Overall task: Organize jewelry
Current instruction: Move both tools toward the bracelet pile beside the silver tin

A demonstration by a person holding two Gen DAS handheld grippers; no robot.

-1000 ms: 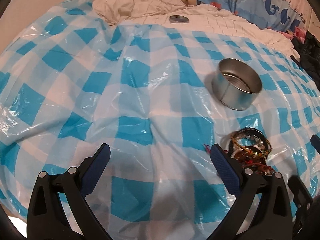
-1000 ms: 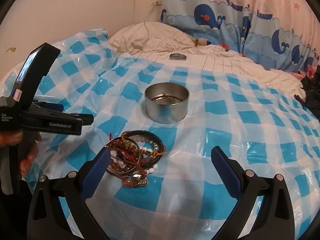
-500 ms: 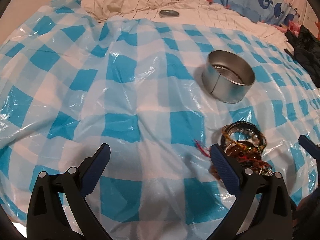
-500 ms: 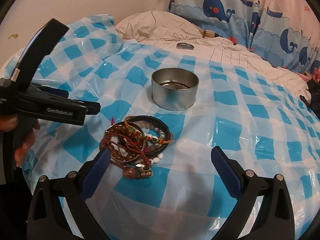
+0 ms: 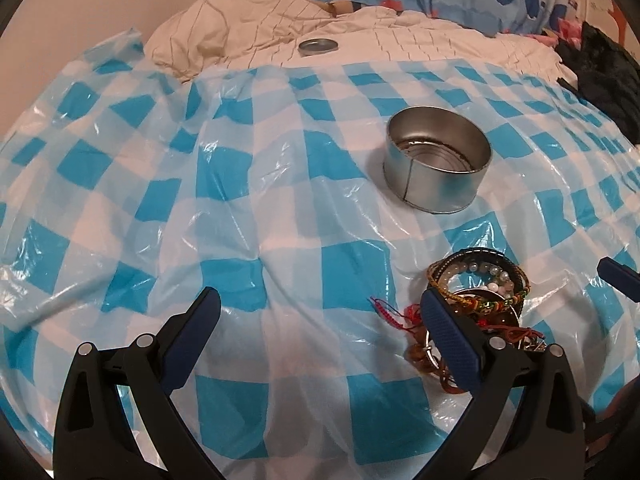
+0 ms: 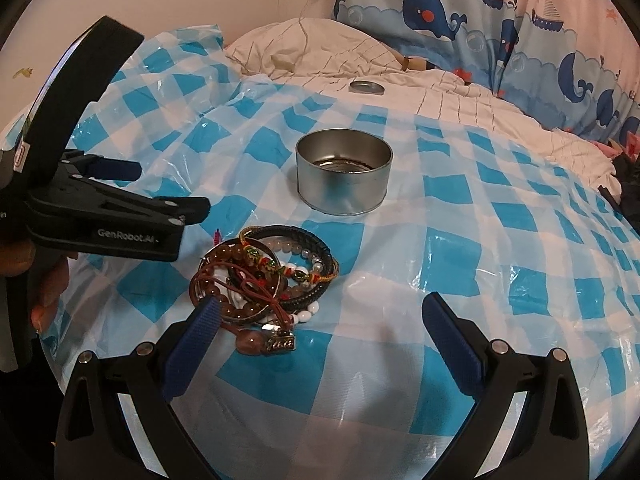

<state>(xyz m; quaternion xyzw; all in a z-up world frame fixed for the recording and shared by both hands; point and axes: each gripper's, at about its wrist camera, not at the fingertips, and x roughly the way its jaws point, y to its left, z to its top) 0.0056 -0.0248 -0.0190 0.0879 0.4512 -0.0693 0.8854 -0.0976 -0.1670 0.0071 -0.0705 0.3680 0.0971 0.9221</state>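
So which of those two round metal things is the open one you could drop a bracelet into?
The tall-walled tin on the blue checked plastic sheet, just beyond the bracelet pile. The other, a flat metal lid, lies farther back on the cream bedding.

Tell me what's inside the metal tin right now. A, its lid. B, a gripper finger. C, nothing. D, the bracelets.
C: the tin shows only its bare ridged bottom, while the bracelets lie in a pile on the checked sheet in front of it and the lid sits far behind.
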